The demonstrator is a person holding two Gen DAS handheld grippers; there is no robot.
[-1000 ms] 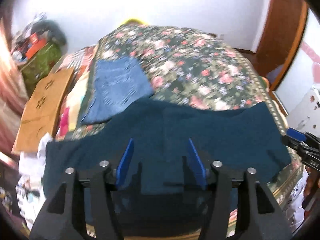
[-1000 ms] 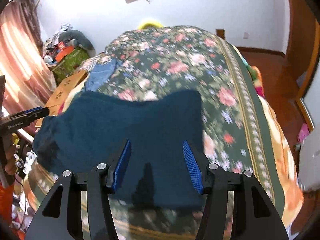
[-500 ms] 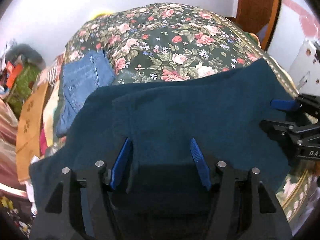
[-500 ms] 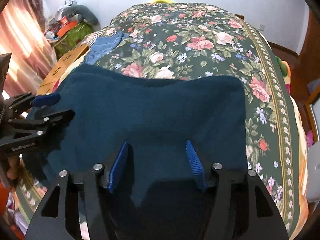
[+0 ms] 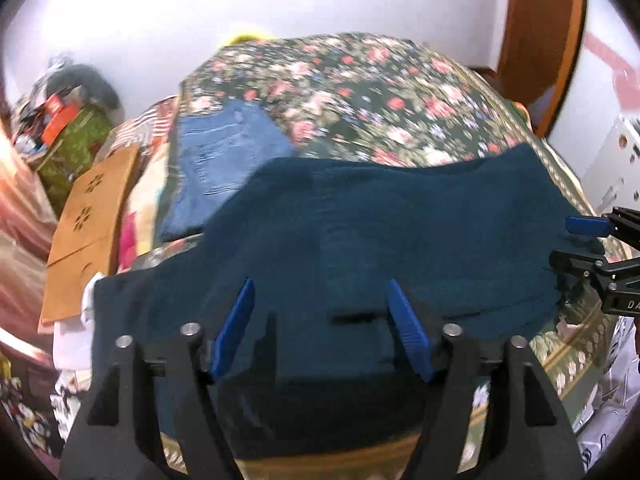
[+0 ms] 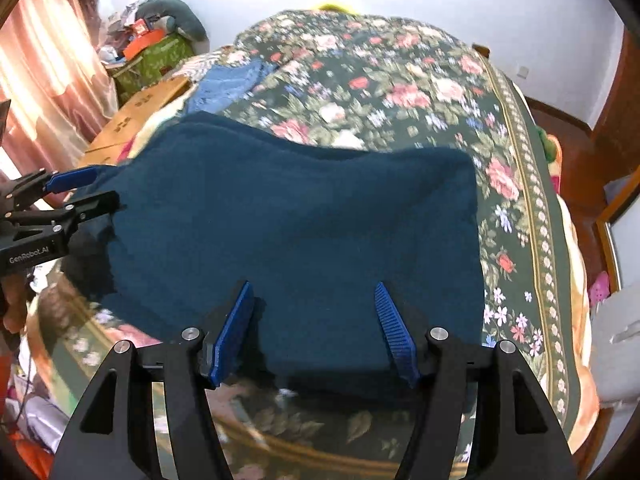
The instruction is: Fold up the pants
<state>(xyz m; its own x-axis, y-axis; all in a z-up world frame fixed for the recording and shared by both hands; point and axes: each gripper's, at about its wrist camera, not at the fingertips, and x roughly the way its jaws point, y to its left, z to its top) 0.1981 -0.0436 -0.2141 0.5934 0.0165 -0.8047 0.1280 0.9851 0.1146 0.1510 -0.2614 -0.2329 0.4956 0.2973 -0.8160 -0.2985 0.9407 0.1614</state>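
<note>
**A:** Left wrist view first: your left tool (image 5: 320,312) is spread wide, gripping nothing, hovering over the near edge of the dark teal pants (image 5: 380,240). Those lie flat across the foot of the floral bed (image 5: 360,92), with one end trailing off the side by the cardboard box (image 5: 88,224). There's a folded pair of jeans (image 5: 224,160) just behind them.

**B:** Yeah, and that trailing end is your risk. If you pinch only the top layer, I'd guess the fold comes out lopsided or the loose end slides off the bed.

**A:** Right wrist view: your right tool (image 6: 312,312) is released too, empty, above the pants' near edge (image 6: 300,220) close to the corner.

**B:** You're low on the hem there. Clamp too shallow and the fabric probably slips out mid-lift. Also the view's a bit blurry, so slow down before you commit.
</note>
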